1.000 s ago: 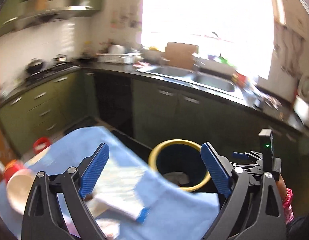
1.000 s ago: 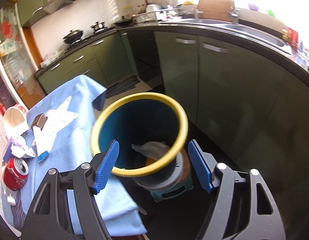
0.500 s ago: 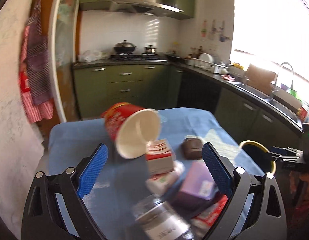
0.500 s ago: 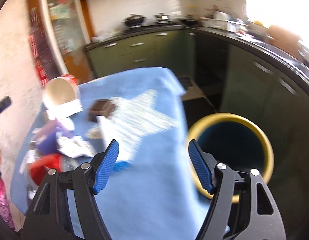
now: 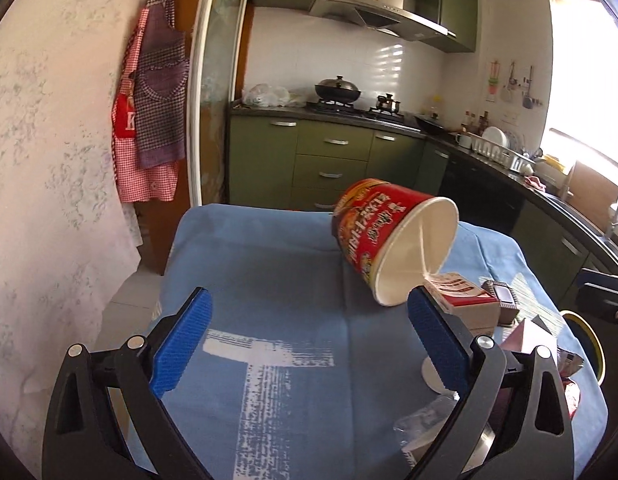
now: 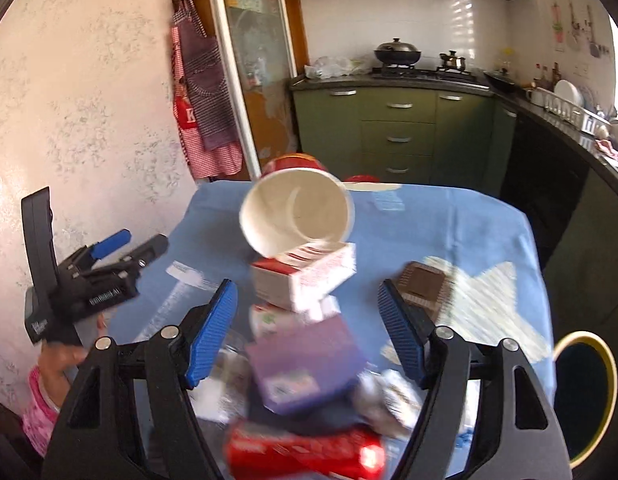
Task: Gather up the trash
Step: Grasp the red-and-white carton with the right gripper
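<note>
Trash pile on the blue-clothed desk (image 6: 469, 220): purple box (image 6: 309, 360), its long axis running away from the camera, lies directly between the spread, empty fingers of the right gripper (image 6: 309, 324). Left gripper (image 5: 309, 348), also spread and empty, faces bare cloth, farther off.

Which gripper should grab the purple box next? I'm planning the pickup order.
Probably the right. The right gripper is open with the purple box framed between its fingers. The left gripper faces bare blue cloth, the box off by its right finger.
</note>
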Action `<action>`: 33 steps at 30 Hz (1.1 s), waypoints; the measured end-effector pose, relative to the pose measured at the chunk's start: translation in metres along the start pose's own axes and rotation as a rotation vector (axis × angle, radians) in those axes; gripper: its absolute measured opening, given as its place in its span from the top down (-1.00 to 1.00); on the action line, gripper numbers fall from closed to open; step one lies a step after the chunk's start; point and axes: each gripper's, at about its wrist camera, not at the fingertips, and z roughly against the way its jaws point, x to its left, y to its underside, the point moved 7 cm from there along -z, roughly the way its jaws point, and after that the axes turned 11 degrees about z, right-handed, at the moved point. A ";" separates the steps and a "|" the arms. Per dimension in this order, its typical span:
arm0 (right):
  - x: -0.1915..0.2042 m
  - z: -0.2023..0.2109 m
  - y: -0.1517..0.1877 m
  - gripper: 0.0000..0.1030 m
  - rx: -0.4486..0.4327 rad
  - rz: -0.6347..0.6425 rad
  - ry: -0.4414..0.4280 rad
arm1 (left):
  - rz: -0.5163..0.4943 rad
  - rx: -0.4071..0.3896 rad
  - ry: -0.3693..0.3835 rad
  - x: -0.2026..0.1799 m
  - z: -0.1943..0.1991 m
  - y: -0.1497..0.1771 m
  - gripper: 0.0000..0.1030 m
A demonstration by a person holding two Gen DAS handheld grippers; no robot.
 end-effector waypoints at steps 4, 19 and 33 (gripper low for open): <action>0.023 -0.040 -0.006 -0.34 0.064 0.002 0.032 | 0.017 -0.034 -0.020 0.009 0.008 -0.006 -0.89; 0.022 -0.104 0.004 -0.39 0.219 -0.038 0.185 | 0.022 -0.026 0.009 0.006 0.014 -0.004 -0.89; 0.005 -0.088 0.005 -0.01 0.189 -0.071 0.195 | 0.003 -0.013 0.019 0.001 0.012 0.000 -0.89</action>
